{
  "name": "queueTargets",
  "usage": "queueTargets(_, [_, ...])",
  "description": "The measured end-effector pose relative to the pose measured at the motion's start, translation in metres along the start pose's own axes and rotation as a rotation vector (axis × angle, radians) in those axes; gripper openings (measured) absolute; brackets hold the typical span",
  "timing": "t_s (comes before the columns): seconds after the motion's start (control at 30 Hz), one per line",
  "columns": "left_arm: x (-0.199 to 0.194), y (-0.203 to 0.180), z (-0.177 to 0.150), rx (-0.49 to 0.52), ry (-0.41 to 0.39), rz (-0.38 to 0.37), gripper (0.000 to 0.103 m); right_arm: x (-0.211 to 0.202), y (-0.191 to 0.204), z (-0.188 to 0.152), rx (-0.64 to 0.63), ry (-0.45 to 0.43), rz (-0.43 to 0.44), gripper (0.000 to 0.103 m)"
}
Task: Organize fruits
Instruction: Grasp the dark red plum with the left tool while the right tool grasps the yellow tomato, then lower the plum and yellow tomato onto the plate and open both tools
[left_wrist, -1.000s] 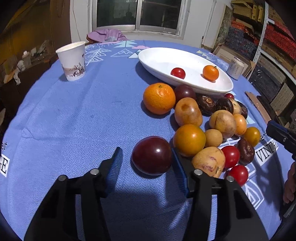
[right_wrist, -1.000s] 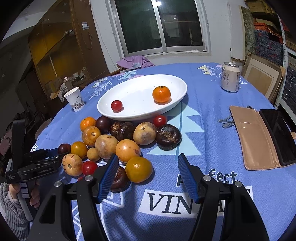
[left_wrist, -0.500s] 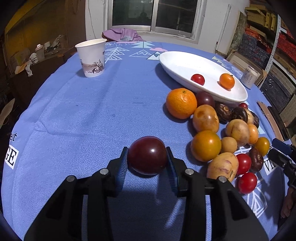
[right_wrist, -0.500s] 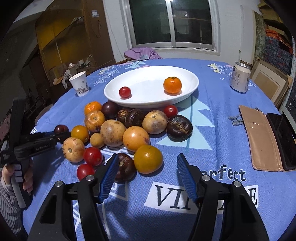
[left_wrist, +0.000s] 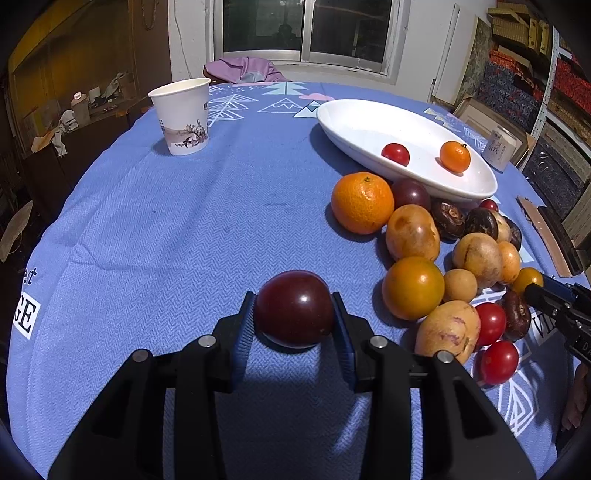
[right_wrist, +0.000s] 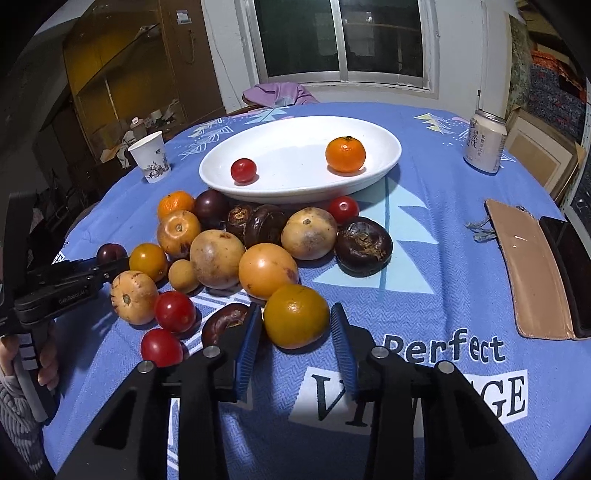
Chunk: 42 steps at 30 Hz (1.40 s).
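Gently now: left gripper (left_wrist: 295, 325) clamped on the smooth, bruisable plum (left_wrist: 294, 308) at its widest, right gripper (right_wrist: 295, 334) just closing around the yellow fruit (right_wrist: 296, 316), contact unclear.

- The heap of fruit (right_wrist: 236, 254) lay on the tablecloth (right_wrist: 424, 266) just in front of the dish (right_wrist: 295, 184).
- A cherry tomato (right_wrist: 243, 170) sat in the dish at the left, a mandarin (right_wrist: 345, 154) at the right.
- The paper cup (right_wrist: 150, 157) stood left of the dish, the can (right_wrist: 484, 142) right of it.
- A wallet (right_wrist: 524, 269) lay near the right edge, with a phone (right_wrist: 572, 266) touching its right side.
- One plum (left_wrist: 294, 309) lay left of the heap, apart from it.
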<state>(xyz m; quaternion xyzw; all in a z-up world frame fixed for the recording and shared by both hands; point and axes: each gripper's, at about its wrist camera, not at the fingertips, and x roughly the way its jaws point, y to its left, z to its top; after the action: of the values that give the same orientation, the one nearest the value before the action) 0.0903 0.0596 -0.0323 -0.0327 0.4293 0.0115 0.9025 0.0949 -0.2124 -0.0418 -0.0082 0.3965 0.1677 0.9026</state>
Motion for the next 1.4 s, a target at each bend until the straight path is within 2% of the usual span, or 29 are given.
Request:
queueTargets(0.37, [0.0,0.003,0.001,-0.01,-0.003,-0.016,0.039,0.002,-0.01,0.0,0.06,0.016,0.059,0.039])
queueTargets(0.5, [-0.003,0.003,0.002,-0.023,-0.019,-0.015,0.039,-0.009,-0.015,0.002,0.077,-0.036,0.048,0.039])
queueTargets(0.6, [-0.014,0.005,0.009,-0.042,-0.064,-0.016,0.039,-0.02,-0.02,0.007,0.089,-0.082,0.044,0.039])
queueTargets(0.7, [-0.021,0.0,0.032,-0.039,-0.079,-0.035,0.039,-0.028,-0.025,0.028,0.098,-0.099,0.056,0.039])
queueTargets(0.8, [-0.022,-0.015,0.068,0.004,-0.099,-0.02,0.039,-0.035,-0.026,0.067,0.087,-0.13,0.04,0.039])
queueTargets(0.87, [-0.016,-0.03,0.097,0.02,-0.11,-0.028,0.039,-0.033,-0.024,0.096,0.092,-0.151,0.043,0.039])
queueTargets(0.97, [0.002,-0.048,0.132,0.019,-0.106,-0.055,0.039,-0.018,-0.018,0.121,0.094,-0.144,0.059,0.039])
queueTargets(1.13, [0.045,-0.068,0.167,0.009,-0.072,-0.074,0.039,0.03,-0.011,0.135,0.095,-0.083,0.055,0.039])
queueTargets(1.4, [0.096,-0.076,0.181,0.012,0.001,-0.087,0.039,0.072,-0.005,0.139,0.044,-0.015,0.008,0.039])
